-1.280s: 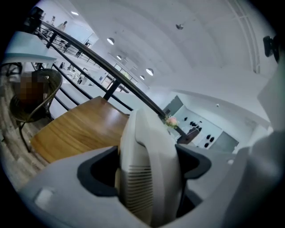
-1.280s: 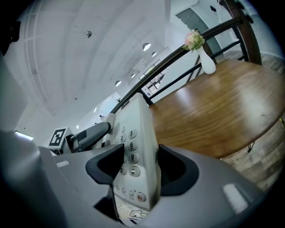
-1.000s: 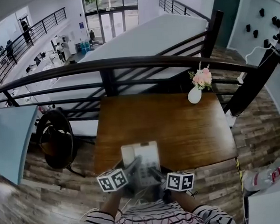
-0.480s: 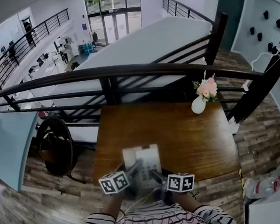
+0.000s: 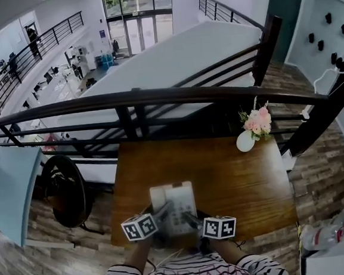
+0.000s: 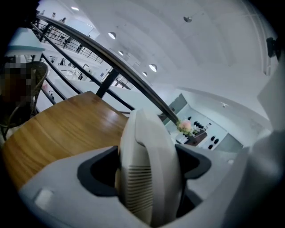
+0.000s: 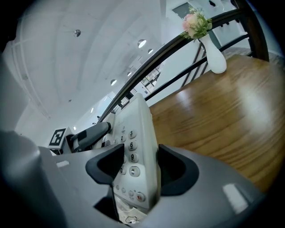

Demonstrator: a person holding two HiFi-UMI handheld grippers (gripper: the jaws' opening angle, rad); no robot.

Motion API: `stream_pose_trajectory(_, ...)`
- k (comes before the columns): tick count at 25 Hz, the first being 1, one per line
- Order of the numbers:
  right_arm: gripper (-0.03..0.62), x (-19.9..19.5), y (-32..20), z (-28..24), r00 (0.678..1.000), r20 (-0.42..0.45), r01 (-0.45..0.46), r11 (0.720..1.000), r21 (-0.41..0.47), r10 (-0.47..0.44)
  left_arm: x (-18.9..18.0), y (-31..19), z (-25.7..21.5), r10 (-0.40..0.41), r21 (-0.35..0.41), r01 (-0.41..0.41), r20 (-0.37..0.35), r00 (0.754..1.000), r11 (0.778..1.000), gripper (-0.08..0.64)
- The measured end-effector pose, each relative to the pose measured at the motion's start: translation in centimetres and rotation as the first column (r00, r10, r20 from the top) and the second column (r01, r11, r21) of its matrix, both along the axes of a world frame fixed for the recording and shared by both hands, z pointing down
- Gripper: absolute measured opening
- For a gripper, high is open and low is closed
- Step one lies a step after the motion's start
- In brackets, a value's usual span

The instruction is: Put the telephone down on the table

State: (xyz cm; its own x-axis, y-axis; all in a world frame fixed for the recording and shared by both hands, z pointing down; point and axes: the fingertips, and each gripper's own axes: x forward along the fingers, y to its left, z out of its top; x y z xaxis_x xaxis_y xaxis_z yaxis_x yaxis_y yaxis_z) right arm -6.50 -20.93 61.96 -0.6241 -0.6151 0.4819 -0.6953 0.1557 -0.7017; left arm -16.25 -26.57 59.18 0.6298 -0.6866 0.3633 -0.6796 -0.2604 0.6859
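Both sides of the telephone [image 5: 174, 201] are clamped: left hand-held gripper [image 5: 165, 212] on the handset [image 6: 149, 173], right hand-held gripper [image 5: 191, 217] on the keypad [image 7: 130, 151] edge (wooden surface [image 5: 241, 176] ahead).

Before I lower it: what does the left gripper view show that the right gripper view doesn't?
Left gripper view only: the telephone's handset side with its slotted grille, and a chair past the table edge. Right gripper view only: the keypad with 3, 6, 9, the white vase, and the left gripper across the phone. Both: fingers shut on the telephone, the wooden table, the railing, the pink flowers.
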Motion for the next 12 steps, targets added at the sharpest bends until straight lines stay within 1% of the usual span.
stream_pose_trajectory(6,0.239,1.7,-5.7,1.5,1.0,-0.001,-0.018,1.0,-0.018,0.018,1.7,-5.8,1.7,0.011,-0.02,-0.011,0.0,1.0,1.0,0.394)
stream_pose_trajectory(12,0.239,3.1,-10.6,4.0,1.0,-0.002,-0.015,1.0,-0.02,0.015,3.0,-10.7,4.1,0.008,-0.02,-0.008,-0.007,1.0,1.0,0.394)
